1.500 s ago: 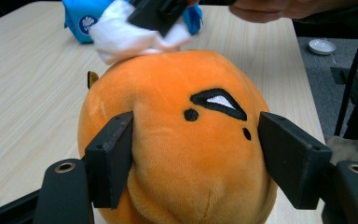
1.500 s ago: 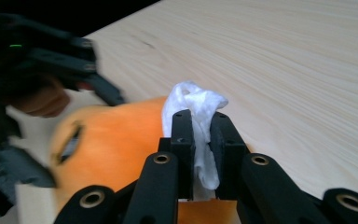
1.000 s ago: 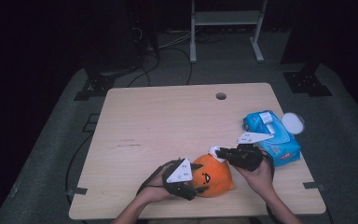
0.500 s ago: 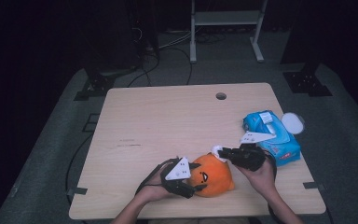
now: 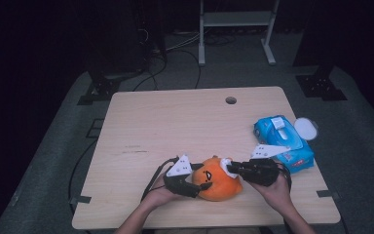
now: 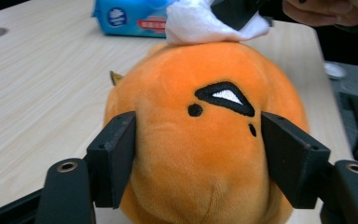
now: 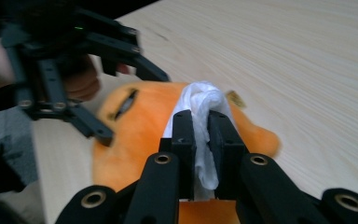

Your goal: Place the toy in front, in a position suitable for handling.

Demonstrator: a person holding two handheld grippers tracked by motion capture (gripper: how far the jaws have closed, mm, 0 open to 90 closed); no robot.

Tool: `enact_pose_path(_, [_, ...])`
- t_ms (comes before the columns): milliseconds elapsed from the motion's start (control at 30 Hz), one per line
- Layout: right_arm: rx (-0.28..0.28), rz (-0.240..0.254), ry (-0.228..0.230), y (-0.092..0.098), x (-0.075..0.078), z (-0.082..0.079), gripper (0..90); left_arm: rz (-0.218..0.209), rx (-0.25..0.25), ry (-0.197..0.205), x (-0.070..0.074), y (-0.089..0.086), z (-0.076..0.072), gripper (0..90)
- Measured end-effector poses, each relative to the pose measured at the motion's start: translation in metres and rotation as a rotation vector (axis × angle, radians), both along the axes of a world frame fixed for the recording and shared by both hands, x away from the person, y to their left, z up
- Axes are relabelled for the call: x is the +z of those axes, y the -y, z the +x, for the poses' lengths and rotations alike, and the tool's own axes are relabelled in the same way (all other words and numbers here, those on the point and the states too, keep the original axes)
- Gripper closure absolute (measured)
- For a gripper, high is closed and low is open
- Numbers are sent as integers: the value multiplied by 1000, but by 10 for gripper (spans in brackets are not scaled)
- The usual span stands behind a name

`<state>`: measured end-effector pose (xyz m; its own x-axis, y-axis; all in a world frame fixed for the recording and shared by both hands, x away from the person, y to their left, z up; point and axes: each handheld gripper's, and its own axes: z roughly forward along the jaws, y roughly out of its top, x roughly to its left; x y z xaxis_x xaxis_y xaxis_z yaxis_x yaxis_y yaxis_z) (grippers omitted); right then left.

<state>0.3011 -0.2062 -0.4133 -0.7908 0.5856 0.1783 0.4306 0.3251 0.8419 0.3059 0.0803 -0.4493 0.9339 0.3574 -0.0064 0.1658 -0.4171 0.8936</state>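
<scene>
**Wipe pressed on the orange plush near the bench's front edge**

We see the orange plush toy lying on the bench close to its front edge, its long axis running roughly along that edge and its stitched face turned toward the left gripper. That gripper's fingers stand partly open, one pressed on each side of the plush. The right gripper has its fingers nearly closed, pinching a white wipe that touches the plush's top. A blue wipes pack lies by the bench's right edge. The room around is dark, with cables on the grey floor.
</scene>
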Motion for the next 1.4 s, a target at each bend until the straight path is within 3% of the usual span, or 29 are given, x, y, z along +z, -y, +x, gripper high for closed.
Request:
enact_pose_path(33, [-30,-25,0,3,-3,4,809,0,4,1,2,1,0,280])
enact_pose_path(133, [-72,11,-69,16,-13,15,809,-14,-46,10,6,1,-3,191])
enact_pose_path(167, [-77,17,-79,18,-15,17,809,-8,-72,7,7,2,-3,153])
enact_pose_path(233, [-78,20,-79,18,-15,16,809,28,-71,34,4,4,-5,155])
enact_pose_path(367, [-25,21,-12,5,-4,4,811,12,-24,13,5,4,-2,266])
enact_pose_path(433, [30,22,29,-5,4,-7,811,-2,-4,4,4,5,-1,272])
enact_pose_path(533, [79,34,42,-16,10,-17,810,-19,8,-12,4,4,0,232])
enact_pose_path(633, [35,8,37,-15,6,-11,811,-23,-8,-12,6,1,0,125])
enact_pose_path(700, [-12,10,30,-5,4,-4,811,-21,-14,-21,6,-1,0,119])
enact_pose_path(767, [-36,28,14,3,3,-1,811,-9,-23,-24,4,-1,1,175])
enact_pose_path(900, [4,5,48,-5,5,-8,812,-20,7,-8,6,2,2,304])
enact_pose_path(1000, [89,-6,90,-24,10,-20,810,-29,21,-12,6,4,3,314])
enact_pose_path(1067, [90,-39,113,-31,10,-24,810,-25,29,-13,6,3,3,254])
enact_pose_path(1167, [39,-33,104,-24,9,-17,811,-28,46,-15,4,0,4,126])
enact_pose_path(1200, [20,-27,97,-20,8,-14,811,-34,39,-34,3,0,5,118])
enact_pose_path(1267, [5,-7,80,-15,7,-10,811,-40,25,-31,3,1,5,203])
enact_pose_path(1400, [42,-30,112,-23,8,-17,812,-57,28,-27,6,3,5,343])
